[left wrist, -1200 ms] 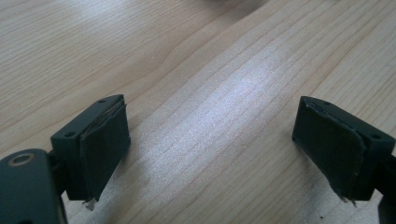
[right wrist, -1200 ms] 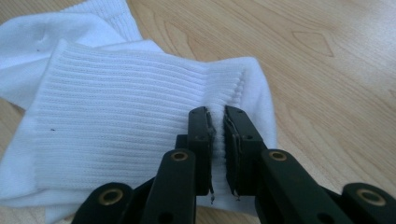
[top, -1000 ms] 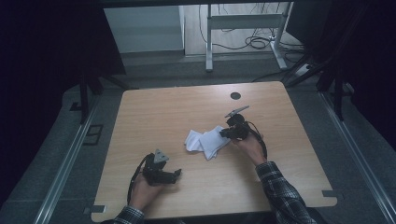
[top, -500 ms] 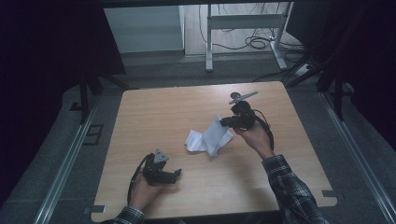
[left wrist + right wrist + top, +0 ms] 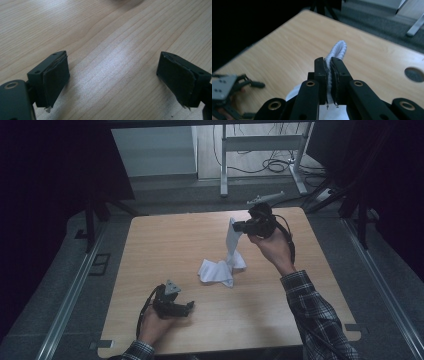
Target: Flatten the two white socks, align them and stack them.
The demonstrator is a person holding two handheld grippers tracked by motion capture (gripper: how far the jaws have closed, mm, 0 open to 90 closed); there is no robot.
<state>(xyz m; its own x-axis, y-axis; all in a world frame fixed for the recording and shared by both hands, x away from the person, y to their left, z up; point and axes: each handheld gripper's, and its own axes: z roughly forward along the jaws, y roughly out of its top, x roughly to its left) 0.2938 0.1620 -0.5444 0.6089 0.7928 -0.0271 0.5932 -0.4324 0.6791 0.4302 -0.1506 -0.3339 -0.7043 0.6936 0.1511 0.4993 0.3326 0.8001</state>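
Note:
A white cloth (image 5: 231,251) hangs from my right gripper (image 5: 242,226), which is raised above the right half of the wooden table (image 5: 165,240). The cloth's lower part (image 5: 216,271) still lies bunched on the tabletop. In the right gripper view the jaws are shut on a folded white edge of the cloth (image 5: 338,51). My left gripper (image 5: 186,307) rests low near the table's front left, held in a hand, apart from the cloth. In the left gripper view its pads (image 5: 55,79) stand wide apart over bare wood, open with nothing between them.
A round dark hole (image 5: 415,74) sits in the tabletop in the right gripper view. Beyond the table's far edge stand metal desk legs (image 5: 224,165) and cables (image 5: 272,166) on the floor. Dark curtains flank both sides. Aluminium rails (image 5: 70,295) run along the table's sides.
My right gripper has risen up and away from the tabletop, drawing one end of the white cloth upward into a hanging strip. The left gripper has stayed put.

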